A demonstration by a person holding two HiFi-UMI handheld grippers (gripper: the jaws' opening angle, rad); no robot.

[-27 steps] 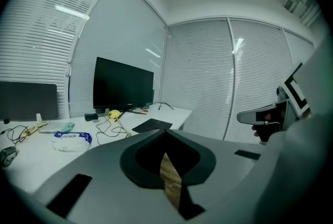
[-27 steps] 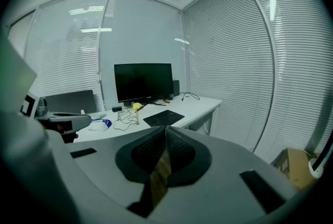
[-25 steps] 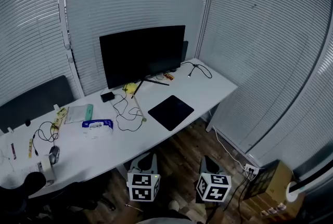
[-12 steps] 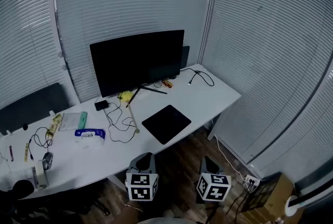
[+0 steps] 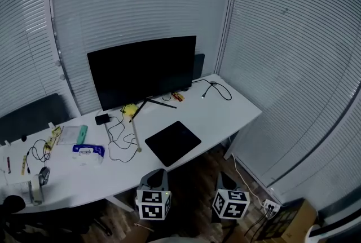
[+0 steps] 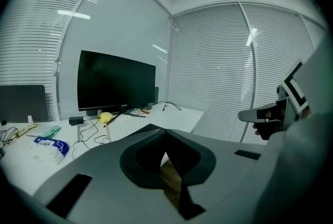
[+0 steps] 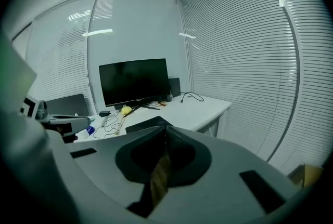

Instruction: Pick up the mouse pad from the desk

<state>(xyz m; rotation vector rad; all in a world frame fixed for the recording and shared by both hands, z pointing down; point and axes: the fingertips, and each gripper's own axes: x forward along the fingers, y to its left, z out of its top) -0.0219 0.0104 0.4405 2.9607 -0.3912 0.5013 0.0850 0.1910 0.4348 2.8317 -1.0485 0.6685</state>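
We find the mouse pad (image 5: 172, 142), dark and square, lying flat on the white tabletop (image 5: 231, 107) close to its near edge, turned at an angle to that edge, with nothing resting on it. Just to its left a thin wooden stick (image 5: 135, 133) and a loose tangle of black cables (image 5: 119, 136) lie on the tabletop, and behind them a yellow object (image 5: 131, 109) sits by the foot of the monitor (image 5: 141, 71), which stands dark along the far side. Further left we see a blue and white packet (image 5: 88, 151), a teal item (image 5: 82, 134) and a small black box (image 5: 102, 119); another cable (image 5: 215, 89) curls at the far right corner. Closed blinds (image 5: 293, 56) cover the windows around the tabletop. Our left claw (image 5: 154, 173) and right claw (image 5: 224, 176) hang side by side over the wooden floor (image 5: 194, 171), on the near side of the tabletop and well apart from the mouse pad. Both are clenched, tips meeting, with nothing held between them, and both point toward the tabletop.
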